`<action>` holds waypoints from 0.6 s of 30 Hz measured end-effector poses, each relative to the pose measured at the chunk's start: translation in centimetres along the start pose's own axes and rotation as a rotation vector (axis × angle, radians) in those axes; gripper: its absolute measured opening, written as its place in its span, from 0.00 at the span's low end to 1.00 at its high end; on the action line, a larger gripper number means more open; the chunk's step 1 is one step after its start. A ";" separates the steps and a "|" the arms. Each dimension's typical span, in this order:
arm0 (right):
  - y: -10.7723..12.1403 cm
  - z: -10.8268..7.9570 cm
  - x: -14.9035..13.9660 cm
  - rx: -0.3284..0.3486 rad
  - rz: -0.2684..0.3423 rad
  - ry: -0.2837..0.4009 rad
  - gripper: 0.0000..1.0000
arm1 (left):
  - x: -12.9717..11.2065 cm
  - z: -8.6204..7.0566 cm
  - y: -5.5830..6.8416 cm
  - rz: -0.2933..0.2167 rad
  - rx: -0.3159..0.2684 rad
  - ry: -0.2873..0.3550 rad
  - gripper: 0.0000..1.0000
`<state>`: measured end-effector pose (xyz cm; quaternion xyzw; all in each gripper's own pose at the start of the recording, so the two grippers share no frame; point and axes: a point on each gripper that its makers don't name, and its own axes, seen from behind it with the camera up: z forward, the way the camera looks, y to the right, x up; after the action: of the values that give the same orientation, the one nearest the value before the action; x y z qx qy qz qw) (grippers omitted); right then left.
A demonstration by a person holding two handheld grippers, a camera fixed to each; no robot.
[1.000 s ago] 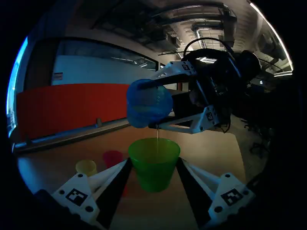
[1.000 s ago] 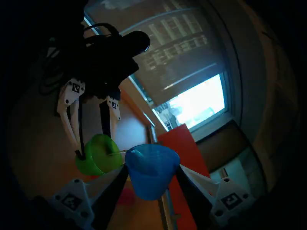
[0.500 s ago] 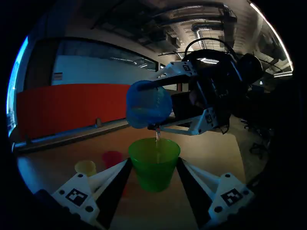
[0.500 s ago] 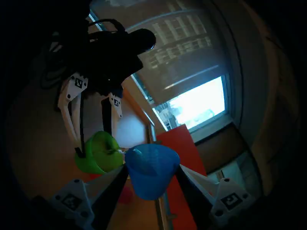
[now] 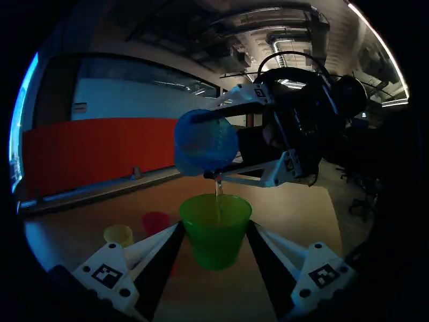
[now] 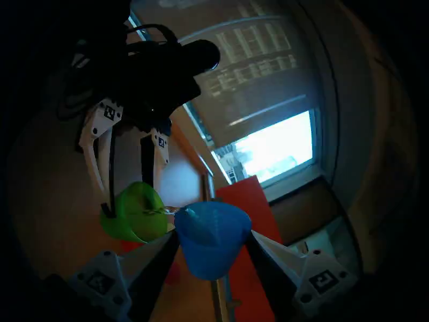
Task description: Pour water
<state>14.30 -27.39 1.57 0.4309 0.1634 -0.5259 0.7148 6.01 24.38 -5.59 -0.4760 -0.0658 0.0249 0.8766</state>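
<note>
**Four cups, two grippers, one thin stream**

There are four cups: one green (image 5: 215,239), one blue (image 5: 206,140), one yellow (image 5: 118,234) and one red (image 5: 155,220). There are two grippers. The left gripper (image 5: 214,228) clamps the green cup upright by its sides. The right gripper (image 6: 212,236) pinches the blue cup, which is translucent and ribbed, and holds it tipped just above the green cup's mouth. One thin stream of water (image 5: 217,192) drops from the blue cup's rim into the green cup. In the left gripper view, the yellow and red cups stand on the surface (image 5: 300,209) left of the green cup, with the red one nearer to it.

Tilted cup (image 5: 205,140) directly above upright cup (image 5: 215,231); table (image 5: 300,209) beneath.
</note>
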 end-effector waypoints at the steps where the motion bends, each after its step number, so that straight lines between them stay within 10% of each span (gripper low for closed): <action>1: 0.0 0.0 0.0 -0.001 -0.002 0.000 0.89 | 0.0 0.0 0.0 0.001 0.000 0.000 0.83; 18: 0.5 -0.2 0.2 -0.008 -0.039 -0.004 0.89 | 0.0 -0.1 0.0 0.003 0.000 0.006 0.83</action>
<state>14.81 -27.33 1.56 0.4234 0.1725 -0.5401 0.7065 6.07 24.32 -5.65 -0.4760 -0.0622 0.0248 0.8769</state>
